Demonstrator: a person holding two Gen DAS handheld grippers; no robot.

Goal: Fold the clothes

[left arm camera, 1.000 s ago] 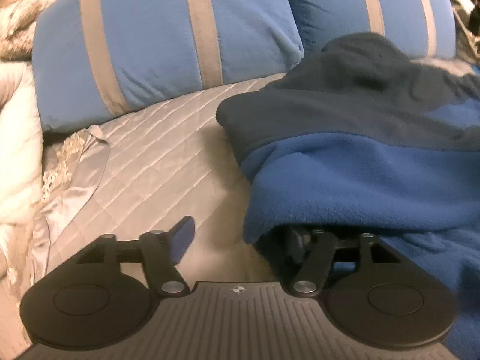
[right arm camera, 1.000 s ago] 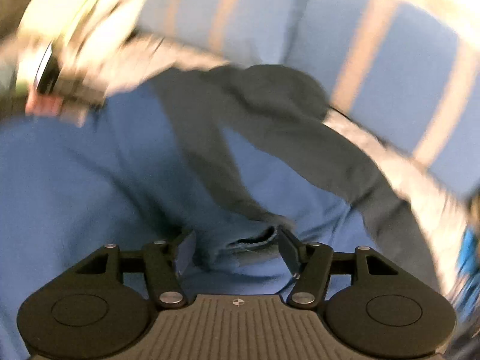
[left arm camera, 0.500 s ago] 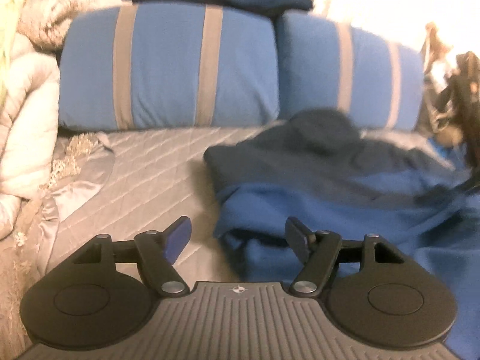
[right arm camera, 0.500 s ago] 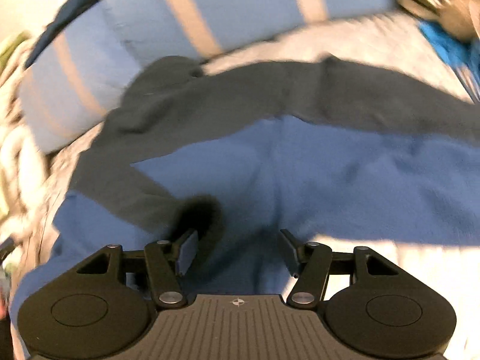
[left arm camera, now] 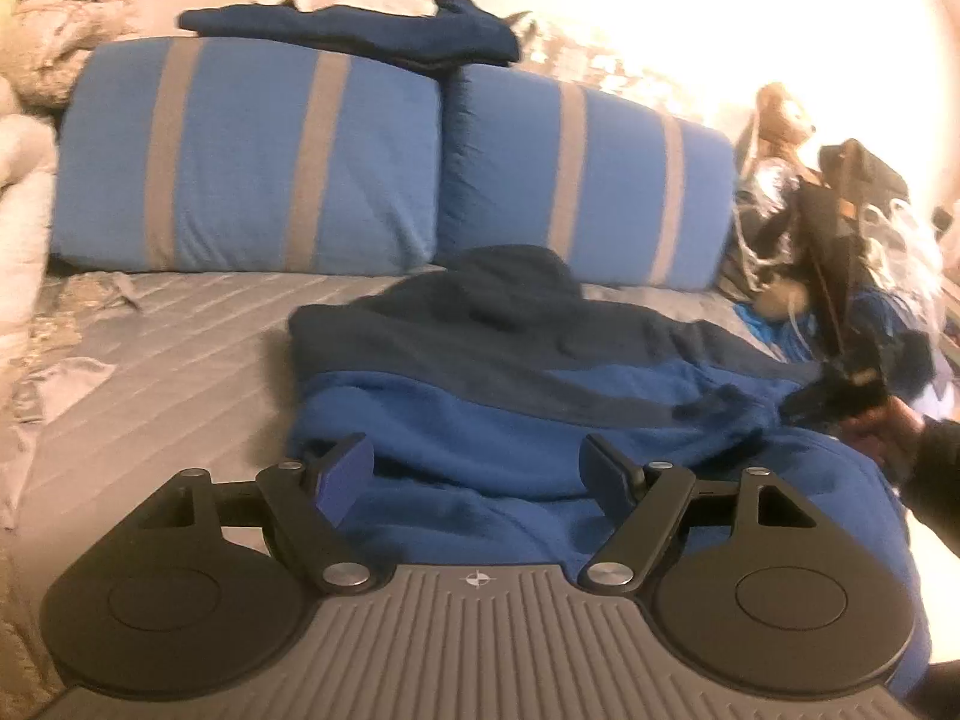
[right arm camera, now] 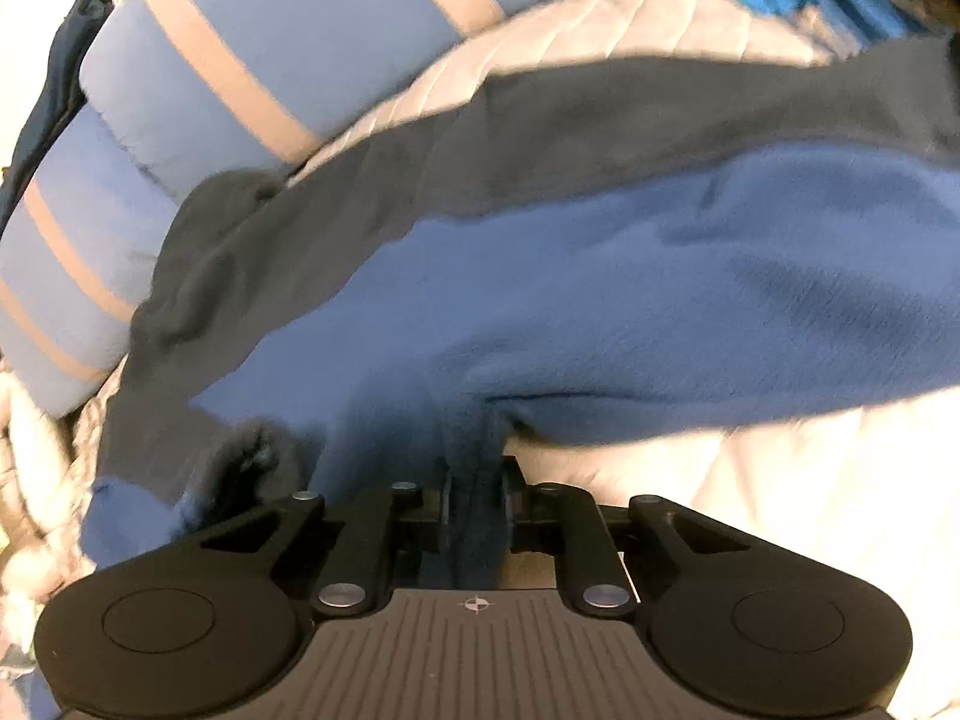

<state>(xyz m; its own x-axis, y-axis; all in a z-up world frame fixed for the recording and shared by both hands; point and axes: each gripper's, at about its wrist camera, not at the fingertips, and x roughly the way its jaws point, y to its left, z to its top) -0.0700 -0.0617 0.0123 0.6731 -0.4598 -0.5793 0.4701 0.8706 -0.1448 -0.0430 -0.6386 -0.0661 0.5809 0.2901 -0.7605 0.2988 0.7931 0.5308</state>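
A fleece jacket (left arm camera: 540,408), bright blue with a dark grey yoke and collar, lies spread on the bed. My left gripper (left arm camera: 477,468) hovers over its near left part. Its jaws are opening and nothing sits between the pads. In the right wrist view the same fleece jacket (right arm camera: 600,300) fills the frame. My right gripper (right arm camera: 475,498) is closing, with its pads pinching a bunched fold at the jacket's lower edge. In the left wrist view a person's hand (left arm camera: 888,438) grips that tool at the jacket's right end.
Two blue pillows with tan stripes (left arm camera: 258,156) (left arm camera: 588,174) stand behind the jacket, with dark blue clothes (left arm camera: 360,36) stacked on top. The grey quilted bedspread (left arm camera: 180,348) lies bare to the left. Toys and clutter (left arm camera: 798,222) crowd the right; a cream blanket (left arm camera: 18,192) is far left.
My left gripper rose and drew back from the jacket's edge, jaws wider. My right gripper rolled, came down, and closed on a fold of the blue fleece.
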